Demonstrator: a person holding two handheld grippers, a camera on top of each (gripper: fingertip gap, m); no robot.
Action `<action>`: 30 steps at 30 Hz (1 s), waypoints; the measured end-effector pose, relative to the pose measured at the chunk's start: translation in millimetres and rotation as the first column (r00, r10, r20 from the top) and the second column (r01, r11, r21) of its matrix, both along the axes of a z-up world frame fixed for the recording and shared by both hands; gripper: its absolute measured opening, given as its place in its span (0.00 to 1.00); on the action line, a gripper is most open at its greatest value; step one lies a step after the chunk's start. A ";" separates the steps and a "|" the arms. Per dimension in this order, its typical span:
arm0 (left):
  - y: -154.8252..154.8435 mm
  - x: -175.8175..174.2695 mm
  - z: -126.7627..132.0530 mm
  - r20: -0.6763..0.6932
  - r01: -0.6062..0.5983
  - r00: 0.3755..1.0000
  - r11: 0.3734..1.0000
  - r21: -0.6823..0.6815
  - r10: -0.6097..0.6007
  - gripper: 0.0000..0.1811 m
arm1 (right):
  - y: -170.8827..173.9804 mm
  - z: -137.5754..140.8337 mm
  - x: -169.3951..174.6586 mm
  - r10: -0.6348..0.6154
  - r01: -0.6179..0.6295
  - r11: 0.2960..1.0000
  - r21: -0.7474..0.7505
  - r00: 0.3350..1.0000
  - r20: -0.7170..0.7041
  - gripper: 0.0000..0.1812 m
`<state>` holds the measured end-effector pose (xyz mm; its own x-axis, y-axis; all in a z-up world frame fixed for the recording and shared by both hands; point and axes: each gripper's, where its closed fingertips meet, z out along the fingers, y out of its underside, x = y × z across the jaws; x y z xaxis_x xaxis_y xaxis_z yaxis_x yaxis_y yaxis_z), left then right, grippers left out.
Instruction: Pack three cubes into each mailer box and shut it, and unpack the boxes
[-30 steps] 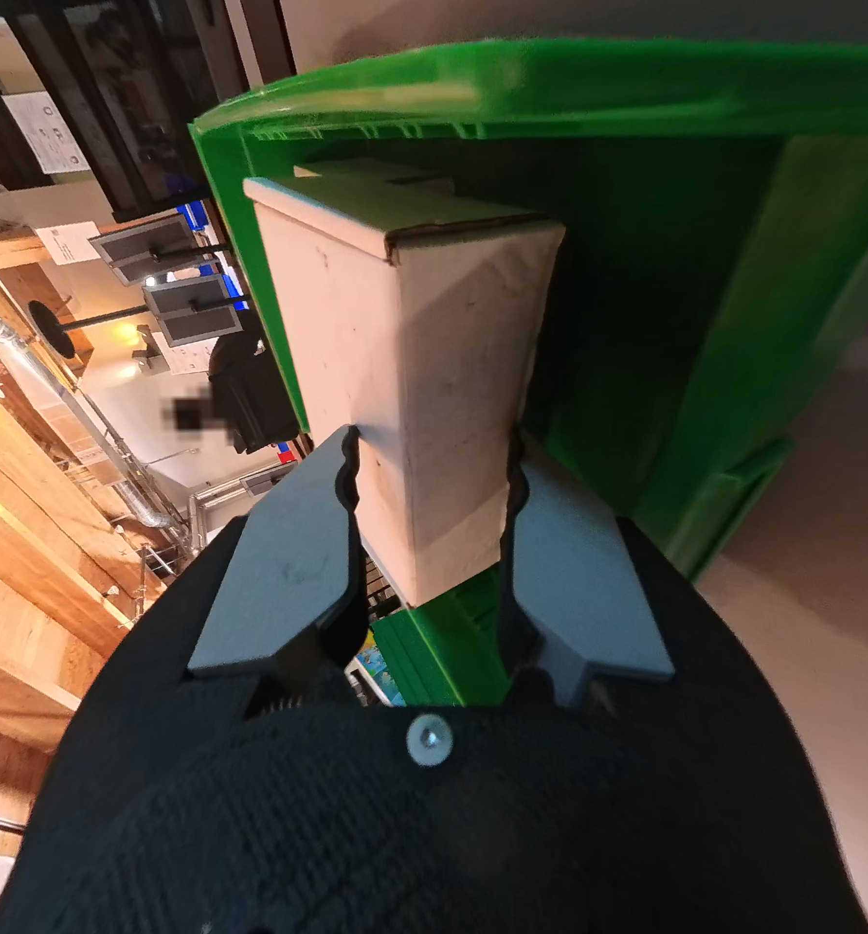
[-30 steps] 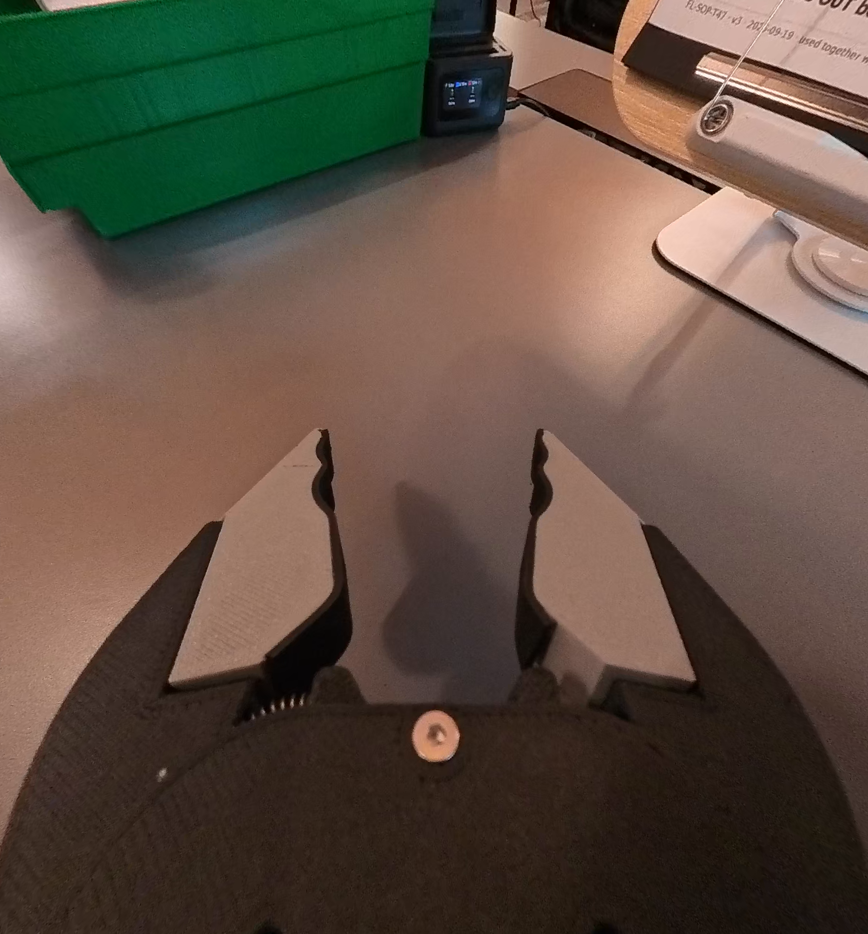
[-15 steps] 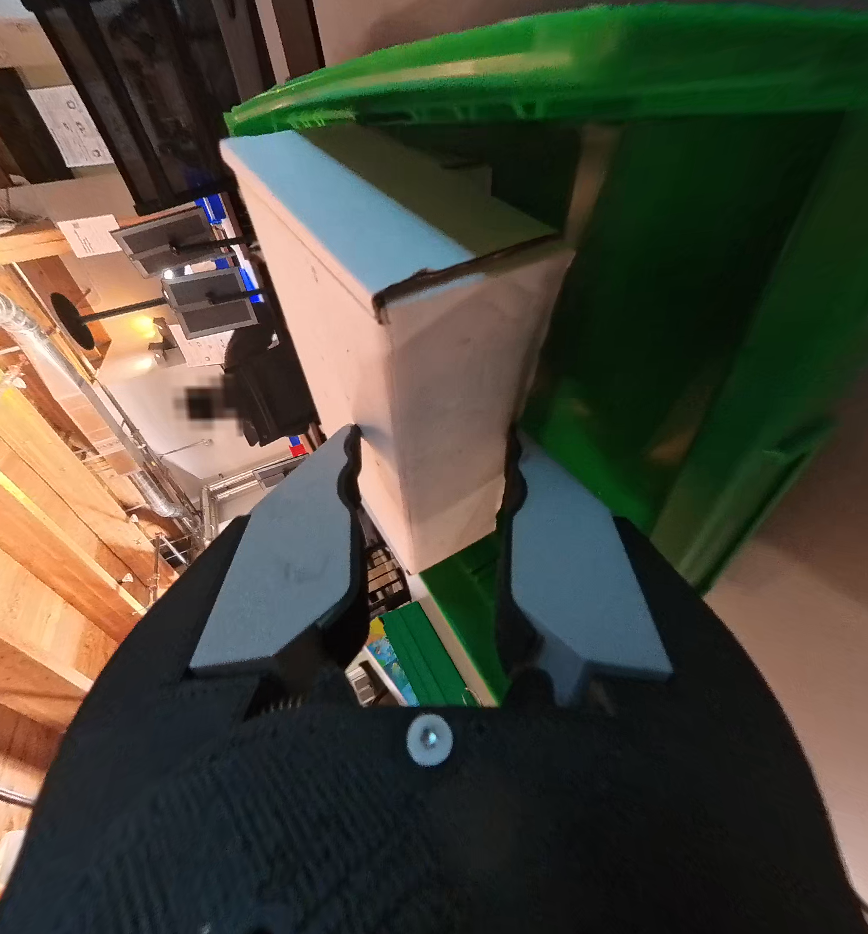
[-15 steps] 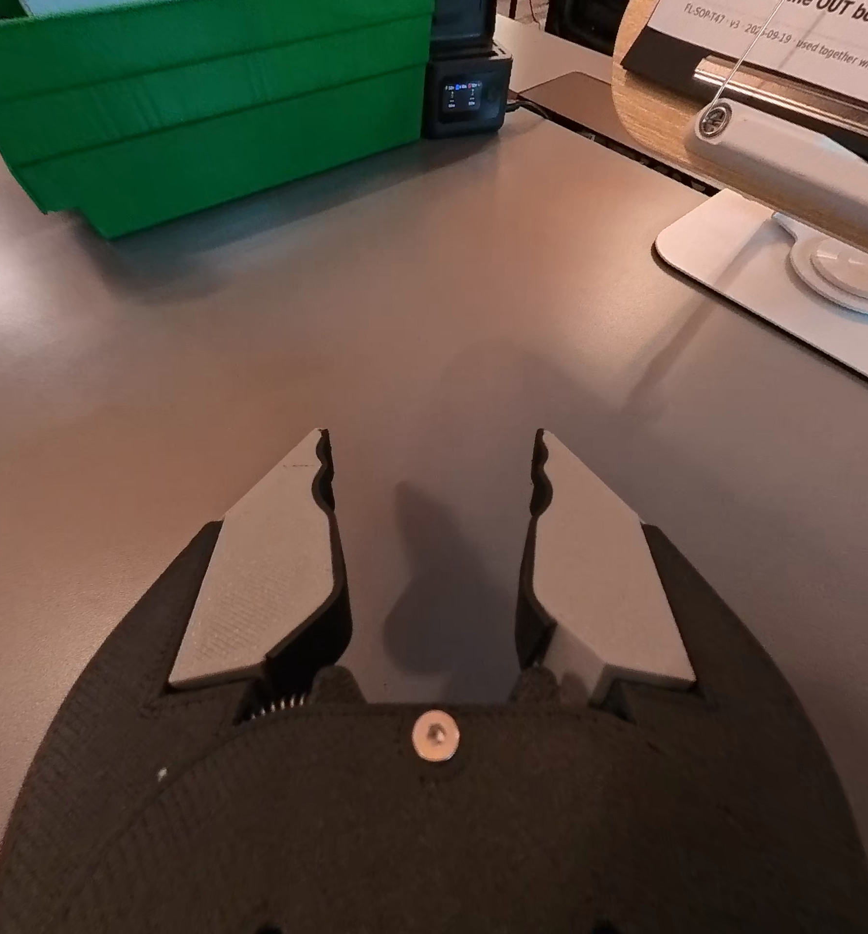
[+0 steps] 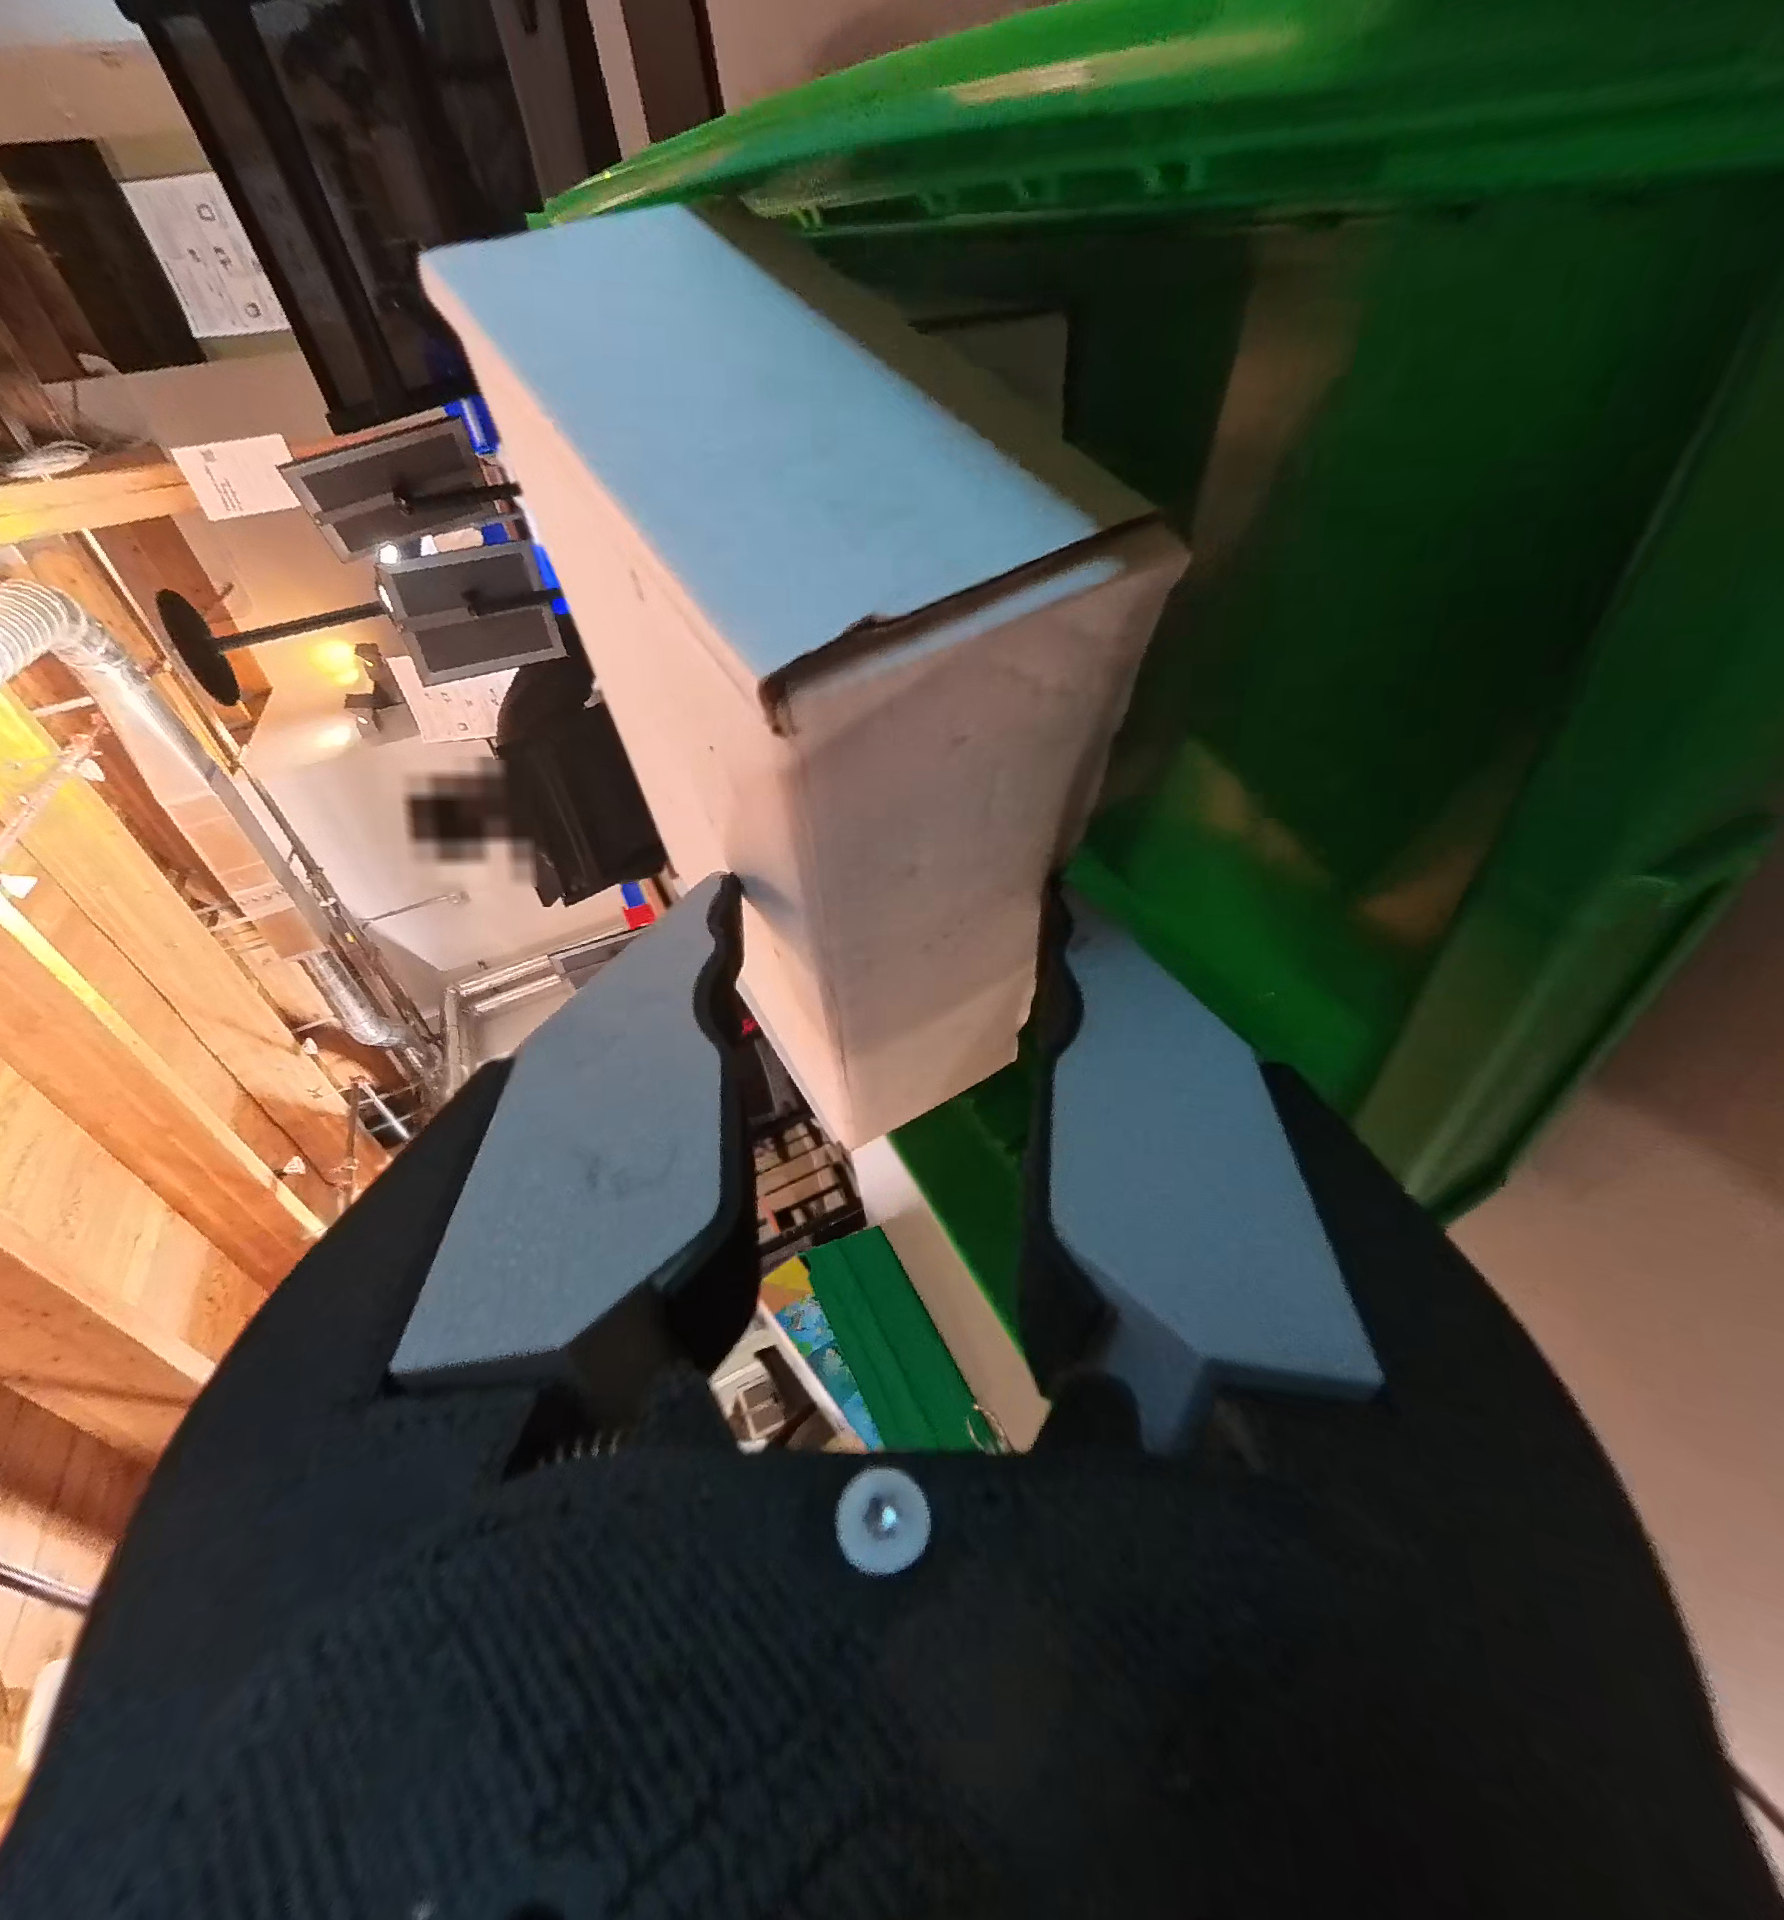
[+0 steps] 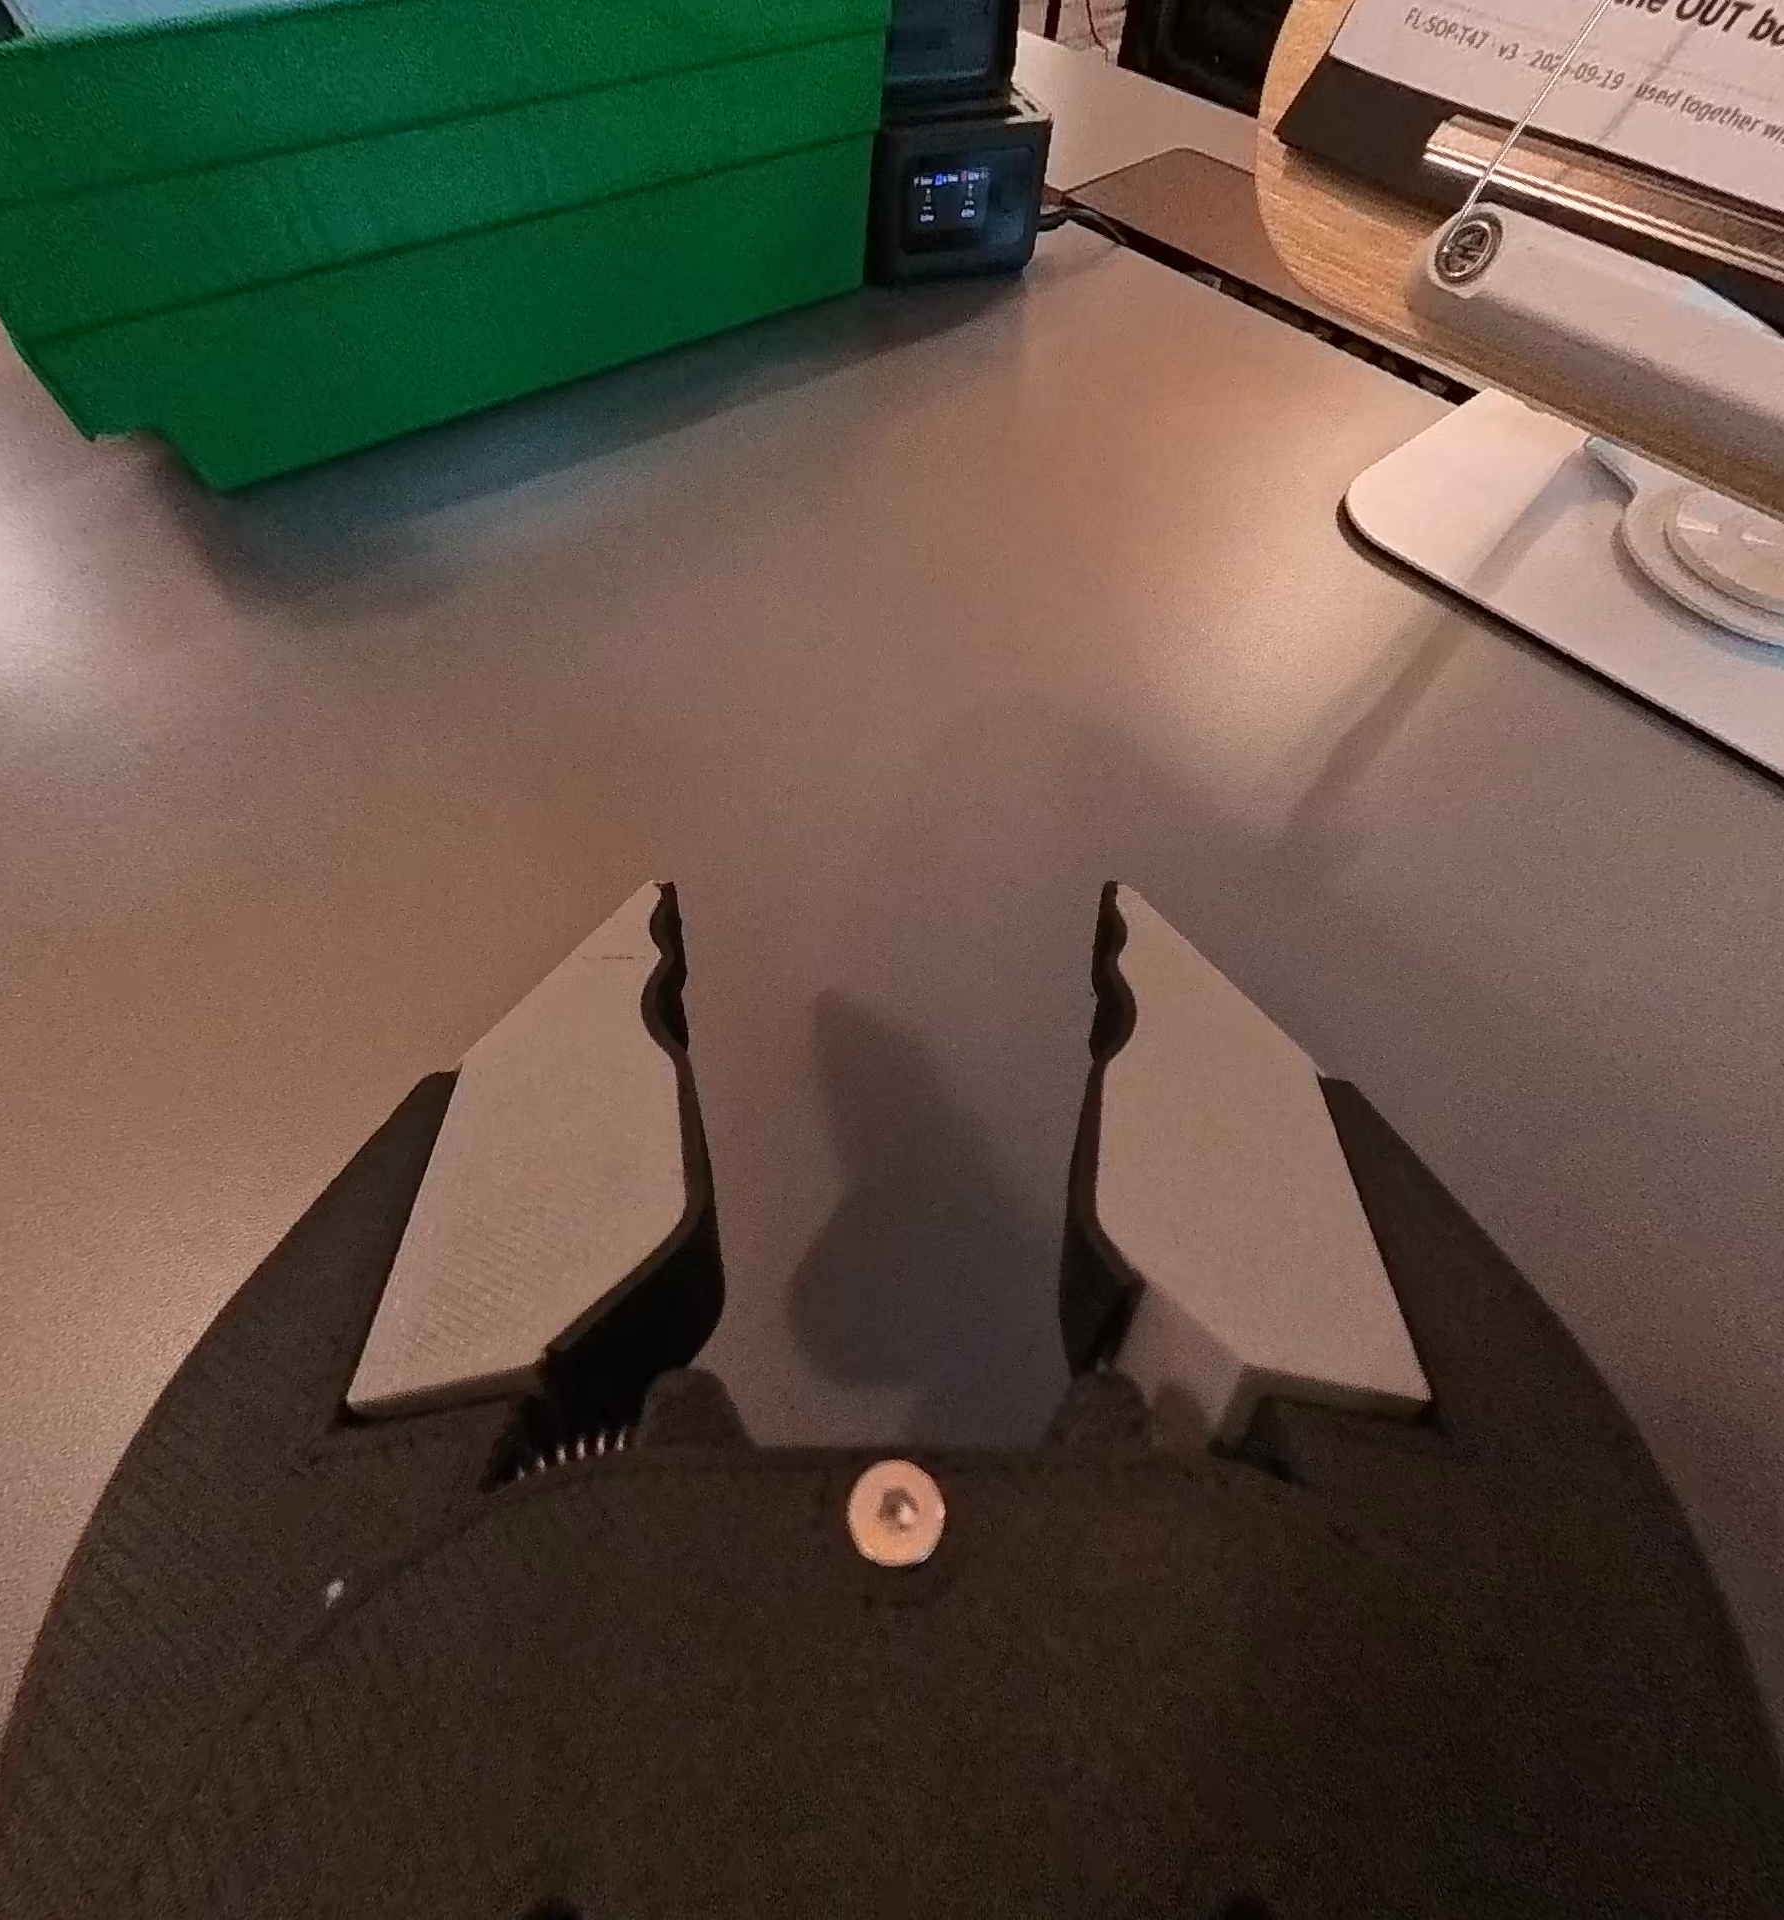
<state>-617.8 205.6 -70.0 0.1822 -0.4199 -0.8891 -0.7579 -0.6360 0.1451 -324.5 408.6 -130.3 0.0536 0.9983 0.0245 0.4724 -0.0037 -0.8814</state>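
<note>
My left gripper [image 5: 888, 925] is shut on a closed white cardboard mailer box [image 5: 867, 623], gripping its narrow end. The view is rolled sideways, and the box sticks out over the rim of a green plastic crate [image 5: 1490, 520], partly above its inside. A second white box [image 5: 992, 343] shows deeper in the crate. My right gripper [image 6: 888, 914] is open and empty, low over the bare grey table [image 6: 867, 644]. The same green crate [image 6: 400, 239] stands at the far left in the right wrist view. No cubes are in view.
A small black device with a lit screen [image 6: 955, 187] sits beside the crate. A white stand base [image 6: 1594, 561] holding a paper sheet is at the right. The workshop behind has wooden beams [image 5: 88, 987] and a person with a blurred patch. Across from one pair of fingers to the other is roughly 35 cm.
The left gripper has lifted and tilted the mailer box up out of the green crate, so more of its broad face shows. The right gripper has not moved.
</note>
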 end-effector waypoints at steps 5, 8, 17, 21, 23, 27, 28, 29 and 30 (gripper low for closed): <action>-0.6 -1.3 8.1 -0.010 -0.003 1.000 1.000 0.015 0.003 0.31 | -0.2 0.0 -0.1 0.000 0.000 1.000 0.000 1.000 0.000 0.43; -0.4 -1.3 11.8 -0.016 -0.002 1.000 1.000 0.023 0.003 0.31 | -0.3 0.0 0.0 0.000 0.000 1.000 0.001 1.000 0.000 0.43; 0.3 2.2 20.4 -0.023 0.005 1.000 0.997 0.074 -0.003 0.31 | -0.5 0.1 0.0 0.000 0.000 1.000 -0.003 1.000 -0.002 0.43; -0.4 5.0 28.7 -0.037 0.011 0.999 0.995 0.099 -0.008 0.31 | -0.8 -0.2 -0.3 0.001 -0.001 1.000 0.000 1.000 0.001 0.43; 0.9 8.2 34.3 -0.047 0.021 0.999 0.994 0.111 -0.016 0.31 | -0.8 -0.3 -0.4 0.001 -0.001 1.000 0.000 1.000 0.001 0.43; 5.7 16.2 46.6 -0.064 0.043 0.997 0.989 0.141 -0.035 0.31 | -0.5 -0.3 -0.4 -0.001 0.001 1.000 -0.003 1.000 0.001 0.43; 6.9 18.2 49.4 -0.069 0.049 0.997 0.988 0.147 -0.039 0.31 | -0.4 -0.3 -0.4 -0.002 0.002 1.000 -0.004 1.000 0.001 0.43; 8.2 20.1 52.1 -0.076 0.055 0.996 0.987 0.153 -0.044 0.31 | -0.3 -0.2 -0.4 -0.002 0.002 1.000 -0.004 1.000 0.000 0.43; 9.2 21.8 54.8 -0.080 0.059 0.996 0.986 0.158 -0.047 0.31 | -0.3 -0.2 -0.4 -0.002 0.002 1.000 -0.004 1.000 0.000 0.43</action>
